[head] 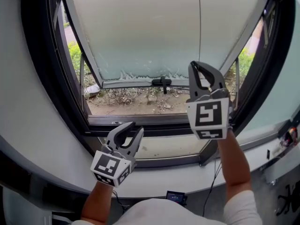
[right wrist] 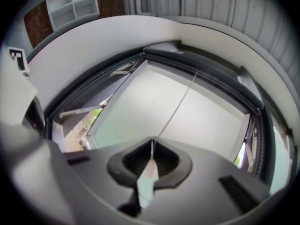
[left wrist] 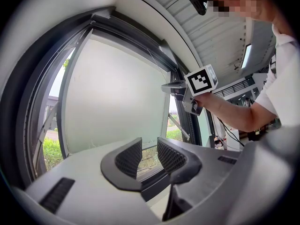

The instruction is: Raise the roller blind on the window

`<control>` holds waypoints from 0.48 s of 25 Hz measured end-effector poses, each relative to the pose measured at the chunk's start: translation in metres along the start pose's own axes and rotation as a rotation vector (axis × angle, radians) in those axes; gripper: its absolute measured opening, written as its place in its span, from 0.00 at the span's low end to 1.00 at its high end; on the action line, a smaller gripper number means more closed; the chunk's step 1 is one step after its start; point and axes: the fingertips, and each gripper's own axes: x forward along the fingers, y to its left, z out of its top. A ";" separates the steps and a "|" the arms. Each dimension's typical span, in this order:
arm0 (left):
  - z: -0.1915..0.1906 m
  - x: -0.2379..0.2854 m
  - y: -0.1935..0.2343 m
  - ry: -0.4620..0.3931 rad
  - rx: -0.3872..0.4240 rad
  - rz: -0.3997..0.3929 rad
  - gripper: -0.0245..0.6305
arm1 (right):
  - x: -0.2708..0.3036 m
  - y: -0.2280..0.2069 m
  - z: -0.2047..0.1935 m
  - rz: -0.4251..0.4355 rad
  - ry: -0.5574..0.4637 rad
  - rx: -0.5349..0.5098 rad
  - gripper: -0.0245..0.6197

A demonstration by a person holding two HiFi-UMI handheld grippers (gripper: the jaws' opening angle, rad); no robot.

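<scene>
At the window (head: 35,69) | right gripper (head: 198,65) pinched shut on pull cord (head: 199,22) of roller blind (head: 154,27) | left gripper (head: 135,127) lower, jaws half apart, empty

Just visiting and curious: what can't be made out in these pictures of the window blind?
Roller blind: top cut off by the head view's upper edge.
Cord: its lower end hidden behind the right gripper, shut on it, in the head view.
Small black device below the sill: half hidden by the person's shirt, too small to identify, head view.
</scene>
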 end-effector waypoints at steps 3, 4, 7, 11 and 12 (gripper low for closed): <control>0.000 0.002 -0.004 0.000 0.000 -0.007 0.22 | -0.002 -0.008 0.005 -0.012 -0.008 -0.005 0.07; 0.000 0.003 -0.005 -0.001 0.000 -0.010 0.22 | -0.003 -0.010 0.006 -0.014 -0.008 -0.008 0.07; 0.001 0.003 -0.007 -0.002 0.000 -0.015 0.22 | -0.004 -0.011 0.006 -0.017 -0.006 -0.019 0.07; 0.001 0.003 -0.010 0.001 -0.003 -0.018 0.22 | -0.006 -0.015 0.008 -0.034 -0.019 -0.018 0.07; 0.001 0.003 -0.010 0.000 -0.004 -0.019 0.22 | -0.007 -0.017 0.010 -0.042 -0.025 -0.021 0.07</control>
